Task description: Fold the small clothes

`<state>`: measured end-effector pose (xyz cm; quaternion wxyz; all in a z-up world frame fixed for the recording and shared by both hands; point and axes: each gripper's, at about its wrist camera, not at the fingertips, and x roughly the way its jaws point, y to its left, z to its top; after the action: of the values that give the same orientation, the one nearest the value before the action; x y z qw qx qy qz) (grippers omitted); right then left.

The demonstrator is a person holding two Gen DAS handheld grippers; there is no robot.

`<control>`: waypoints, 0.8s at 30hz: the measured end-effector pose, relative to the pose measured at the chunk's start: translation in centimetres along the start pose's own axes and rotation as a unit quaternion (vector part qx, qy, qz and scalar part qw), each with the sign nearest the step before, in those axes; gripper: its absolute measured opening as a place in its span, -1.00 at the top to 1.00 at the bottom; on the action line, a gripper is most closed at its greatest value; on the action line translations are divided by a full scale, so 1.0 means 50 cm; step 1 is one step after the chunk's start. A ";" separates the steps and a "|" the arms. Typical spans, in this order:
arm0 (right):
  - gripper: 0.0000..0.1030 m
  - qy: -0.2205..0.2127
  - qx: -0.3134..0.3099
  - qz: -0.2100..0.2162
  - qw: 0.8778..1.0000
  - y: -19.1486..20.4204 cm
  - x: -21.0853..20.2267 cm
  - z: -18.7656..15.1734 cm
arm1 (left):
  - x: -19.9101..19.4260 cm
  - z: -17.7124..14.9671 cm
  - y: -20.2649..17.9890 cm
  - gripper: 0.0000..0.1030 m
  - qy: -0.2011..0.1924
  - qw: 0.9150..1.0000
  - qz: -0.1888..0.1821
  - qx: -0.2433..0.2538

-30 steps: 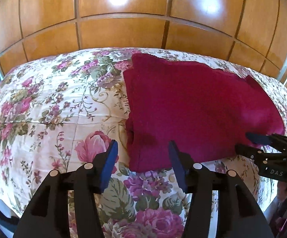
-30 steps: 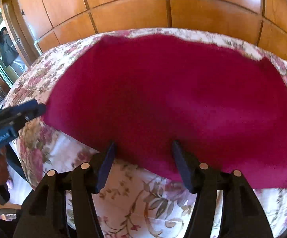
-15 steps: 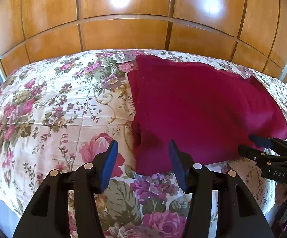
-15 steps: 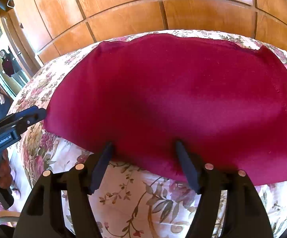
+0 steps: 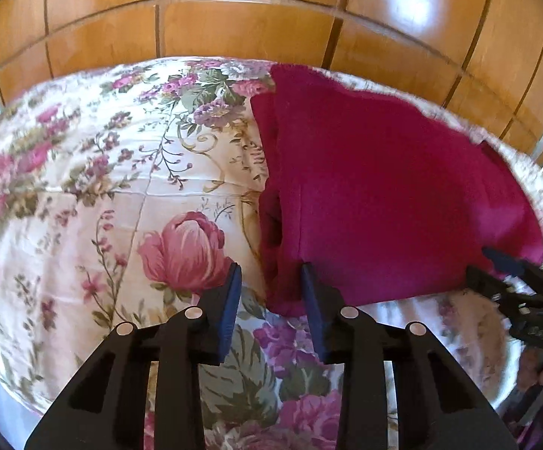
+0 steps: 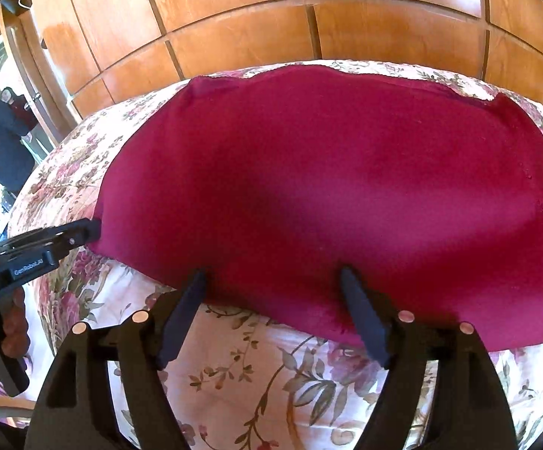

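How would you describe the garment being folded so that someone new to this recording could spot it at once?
Start at the wooden panelled wall; below it lies a bed under a floral quilt. On the quilt's right part, near the front edge, lies the crimson garment, spread flat. It is the only plain, single-coloured cloth there, against the quilt's pink roses and green leaves.

Bright daylight, panel glare, fisheye-warped edges
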<state>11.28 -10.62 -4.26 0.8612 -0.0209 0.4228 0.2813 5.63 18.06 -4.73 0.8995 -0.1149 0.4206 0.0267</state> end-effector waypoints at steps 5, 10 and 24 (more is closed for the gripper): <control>-0.48 -0.004 -0.001 0.002 1.000 0.000 0.002 0.000 | -0.031 0.060 0.043 0.37 -0.027 0.996 -0.065 -0.053; -0.49 -0.010 0.002 0.003 1.000 0.000 0.001 -0.003 | 0.008 0.152 0.060 0.37 -0.023 0.994 -0.086 -0.068; -0.58 -0.014 -0.008 0.005 1.000 0.007 -0.001 -0.008 | 0.150 0.267 0.049 0.90 0.025 0.991 -0.094 -0.094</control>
<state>10.81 -10.47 -4.43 0.8653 -0.0217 0.4086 0.2896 20.13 23.13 -2.64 0.8726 -0.2385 0.4257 -0.0213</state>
